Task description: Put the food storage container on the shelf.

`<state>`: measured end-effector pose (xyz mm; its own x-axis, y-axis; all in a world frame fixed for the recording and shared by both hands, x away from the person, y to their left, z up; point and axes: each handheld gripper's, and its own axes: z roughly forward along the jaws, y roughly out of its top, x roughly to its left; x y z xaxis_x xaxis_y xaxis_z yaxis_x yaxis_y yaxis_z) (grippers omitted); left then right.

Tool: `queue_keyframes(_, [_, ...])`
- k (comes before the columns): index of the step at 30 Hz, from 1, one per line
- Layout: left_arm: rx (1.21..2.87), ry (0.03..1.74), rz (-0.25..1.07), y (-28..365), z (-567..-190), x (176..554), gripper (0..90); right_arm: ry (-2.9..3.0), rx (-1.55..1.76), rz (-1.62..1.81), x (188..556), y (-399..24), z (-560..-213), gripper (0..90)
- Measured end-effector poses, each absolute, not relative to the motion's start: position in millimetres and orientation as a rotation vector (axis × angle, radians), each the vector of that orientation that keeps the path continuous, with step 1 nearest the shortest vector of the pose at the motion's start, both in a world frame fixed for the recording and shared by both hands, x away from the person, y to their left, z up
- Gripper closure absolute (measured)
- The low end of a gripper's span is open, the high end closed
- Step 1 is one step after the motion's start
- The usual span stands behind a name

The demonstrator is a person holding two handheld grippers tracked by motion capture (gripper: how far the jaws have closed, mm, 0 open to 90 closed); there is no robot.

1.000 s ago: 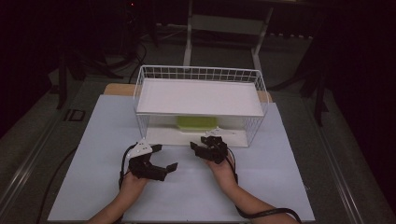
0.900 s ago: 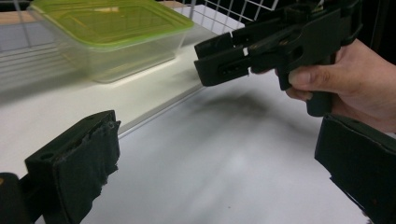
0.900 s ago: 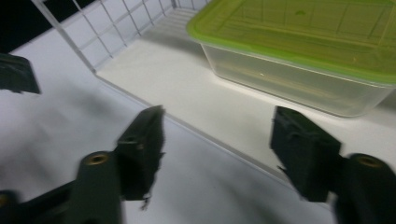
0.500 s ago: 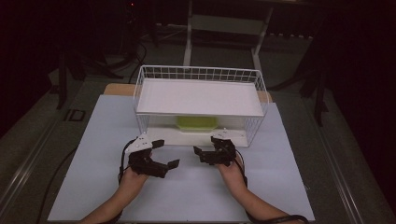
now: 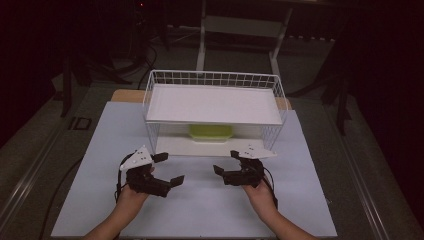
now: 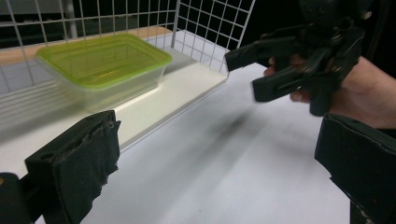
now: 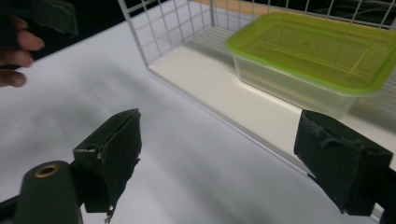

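Observation:
A clear container with a green lid [image 5: 210,132] sits on the lower shelf of a white wire rack [image 5: 215,79]; it also appears as the container [image 6: 102,60] and the container [image 7: 317,51]. My left gripper [image 5: 171,168] hovers in front of the rack's left side, open and empty, with the same left gripper [image 6: 217,168] pointing across the table. My right gripper [image 5: 226,162] hangs in front of the rack's right side. Its jaws have just been opening, and the right gripper [image 7: 226,158] stands open with nothing between its pads. The container lies beyond both, untouched.
The rack has a white board as its upper shelf [image 5: 212,102] and stands at the back of a pale table mat [image 5: 200,210]. In the left gripper view the right gripper [image 6: 247,74] faces mine at close range. Dark floor and stand legs surround the table.
My right gripper has drawn back from the rack's front toward the near edge and a little right, and its jaws stand wider. My left gripper has lifted slightly.

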<state>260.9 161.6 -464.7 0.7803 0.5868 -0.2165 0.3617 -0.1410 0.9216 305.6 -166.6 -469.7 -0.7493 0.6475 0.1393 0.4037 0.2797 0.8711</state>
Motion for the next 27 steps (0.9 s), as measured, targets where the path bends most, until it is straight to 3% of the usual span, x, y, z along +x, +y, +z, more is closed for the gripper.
queue_keyframes(13, [1.758, 0.754, 0.237, 180, -469, 242, 0.7, 2.312, 0.941, 1.479, 279, -192, -466, 15.0])
queue_keyframes(27, [1.785, 0.679, 0.180, 174, -483, 229, 0.7, 2.349, 0.964, 1.466, 268, -221, -477, 15.2])
